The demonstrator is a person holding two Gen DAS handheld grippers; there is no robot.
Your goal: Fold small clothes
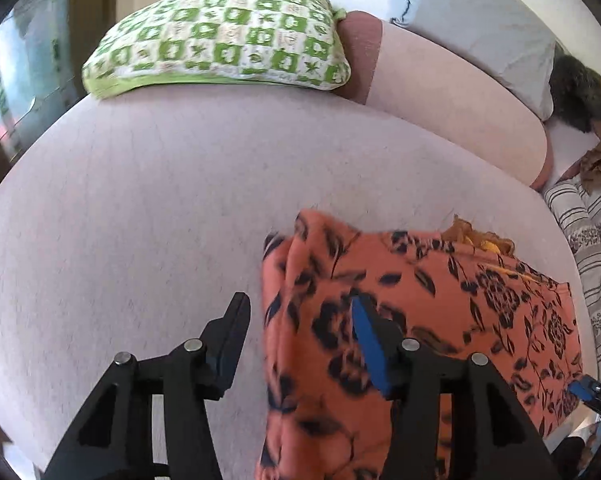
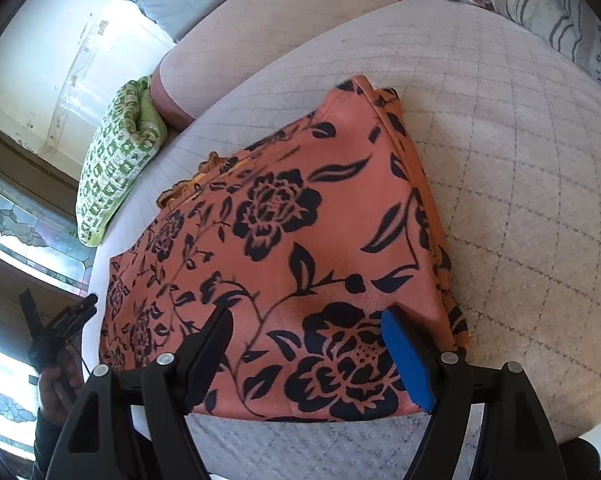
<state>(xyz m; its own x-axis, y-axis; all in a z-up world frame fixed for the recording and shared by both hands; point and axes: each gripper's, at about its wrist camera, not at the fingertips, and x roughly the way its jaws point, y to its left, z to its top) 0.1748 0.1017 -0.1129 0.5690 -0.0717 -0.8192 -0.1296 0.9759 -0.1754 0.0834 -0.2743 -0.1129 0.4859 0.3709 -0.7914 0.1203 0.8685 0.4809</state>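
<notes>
Orange black-flowered garment (image 2: 284, 248), folded flat on the pale quilted bed (image 2: 500, 160). Left gripper (image 1: 300, 308) and right gripper (image 2: 304, 320): jaws apart, gripping nothing. For a neat next fold, pinch one edge through all layers and keep corners aligned.

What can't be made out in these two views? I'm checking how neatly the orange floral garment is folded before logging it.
- Orange floral garment, left wrist view: its near part is cut off by the bottom edge and hidden behind the left tongs; the print is motion-blurred.
- Same garment, right wrist view: the right tongs cover its near edge.
- Yellow trim: mostly tucked under the fabric, so what it is stays unclear.
</notes>
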